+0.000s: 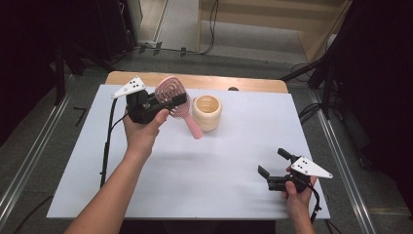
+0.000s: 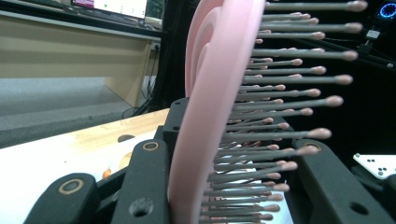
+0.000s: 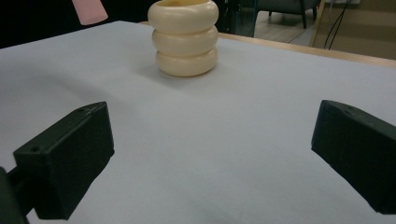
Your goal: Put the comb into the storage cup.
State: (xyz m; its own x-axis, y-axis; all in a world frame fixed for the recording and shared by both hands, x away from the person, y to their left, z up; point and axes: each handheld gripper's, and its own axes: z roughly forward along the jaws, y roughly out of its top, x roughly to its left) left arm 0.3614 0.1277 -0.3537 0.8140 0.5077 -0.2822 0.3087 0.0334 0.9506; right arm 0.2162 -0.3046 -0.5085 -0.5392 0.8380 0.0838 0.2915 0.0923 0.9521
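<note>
Standing on the white desk (image 1: pixel 234 161) toward its far edge, a cream ribbed cup (image 1: pixel 207 112) sits just beside the handle end of a pink hairbrush (image 1: pixel 171 95), which is raised above the surface at far left. The left tongs (image 1: pixel 168 101) are clamped on the hairbrush head, one jaw against its pink back and the other among the bristles (image 2: pixel 280 116). The right tongs (image 1: pixel 275 163) hover near the desk's near right corner, jaws wide apart and holding nothing, aimed toward the cup with bare desk between.
</note>
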